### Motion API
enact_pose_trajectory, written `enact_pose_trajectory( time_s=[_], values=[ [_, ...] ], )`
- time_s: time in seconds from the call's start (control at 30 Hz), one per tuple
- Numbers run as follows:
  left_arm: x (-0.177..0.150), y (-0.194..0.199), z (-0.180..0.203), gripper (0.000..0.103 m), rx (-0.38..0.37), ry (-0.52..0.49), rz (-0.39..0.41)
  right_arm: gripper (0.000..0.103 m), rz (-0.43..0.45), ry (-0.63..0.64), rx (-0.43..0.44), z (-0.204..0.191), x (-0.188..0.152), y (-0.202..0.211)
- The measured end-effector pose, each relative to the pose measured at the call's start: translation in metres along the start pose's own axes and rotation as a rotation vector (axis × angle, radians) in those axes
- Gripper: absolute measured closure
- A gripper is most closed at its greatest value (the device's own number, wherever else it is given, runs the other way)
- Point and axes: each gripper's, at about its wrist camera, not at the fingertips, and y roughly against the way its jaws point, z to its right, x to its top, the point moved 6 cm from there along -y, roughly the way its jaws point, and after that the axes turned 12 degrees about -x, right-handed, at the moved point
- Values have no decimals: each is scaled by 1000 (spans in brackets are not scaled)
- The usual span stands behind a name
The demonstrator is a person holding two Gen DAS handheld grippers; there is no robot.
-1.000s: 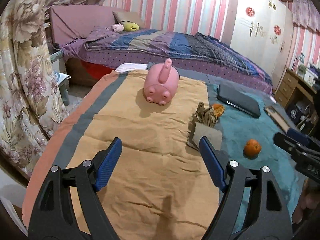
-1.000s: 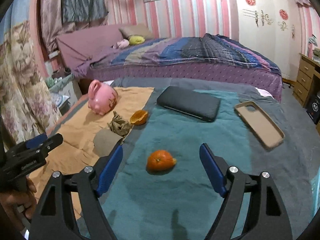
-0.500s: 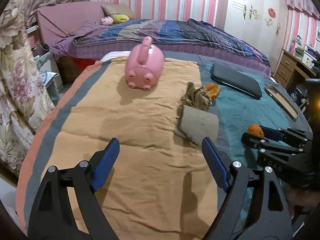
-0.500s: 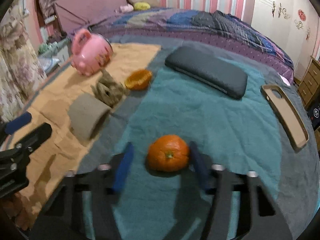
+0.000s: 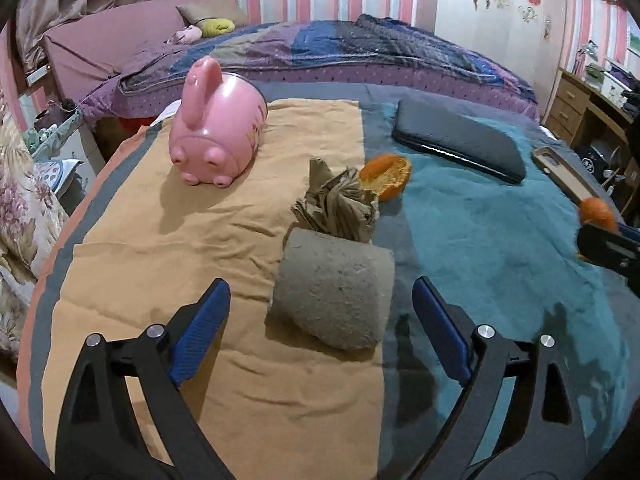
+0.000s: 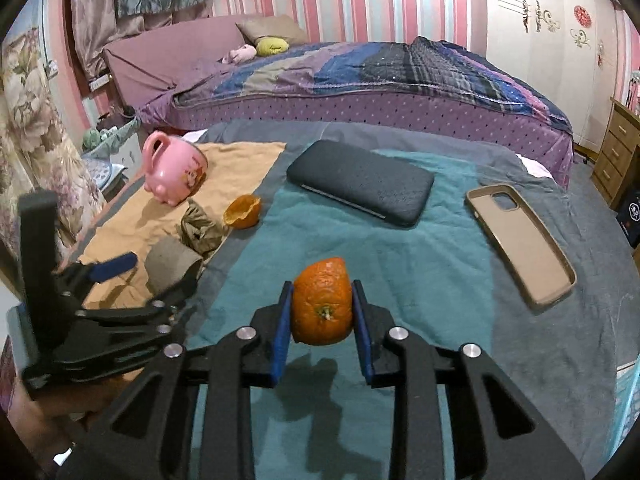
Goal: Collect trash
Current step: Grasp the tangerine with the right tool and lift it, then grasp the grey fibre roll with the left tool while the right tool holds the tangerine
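Since one second ago, both grippers have come forward over the bed (image 6: 520,360), and the right one, which was wide then, has pressed together on the fruit.

On the orange cloth (image 5: 168,248) at 10 o'clock lies the pink pig-shaped pot (image 5: 218,136), tipped on its side; I judge it is the bin for the trash. The dark flat case (image 6: 360,188) at 12 o'clock and the phone case (image 6: 520,240) at 2 o'clock seem not to be trash.

The left gripper (image 5: 320,320) is spread wide, with the grey cardboard roll (image 5: 334,288) lying between its two fingers but not touched. Just beyond the roll, at 12 o'clock, is the crumpled brown paper (image 5: 340,204), and touching it, the empty orange peel (image 5: 386,176).

The right gripper (image 6: 322,312) pinches the orange piece (image 6: 322,304), stem end toward the camera. I cannot tell if it is lifted or resting on the teal blanket.

For the left side, I would lower the fingers until the pads stand on both sides of the middle of the roll, then close gently, because thin cardboard will probably flatten and slip. The right one should hold a steady pressure and carry the fruit toward 10 o'clock, passing above the paper so as not to knock it.
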Motion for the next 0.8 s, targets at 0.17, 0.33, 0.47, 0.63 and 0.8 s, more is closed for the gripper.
enact_pose_trajectory(
  time_s=[0.17,0.33,0.47,0.63,0.8],
  values=[
    [0,-1,-5,50,-17,35,-8,75,20,-12,2,8,5,8],
    [2,13,-1,51,-27,25,21,75,46,-16,3,10,4,22],
    [6,37,4,51,-37,19,67,75,73,-18,1,16,3,36],
    [8,69,18,51,-57,-3,134,75,110,-68,0,35,-6,67],
    [8,97,42,51,-96,-24,189,75,174,-108,-4,56,-9,100]
  ],
)
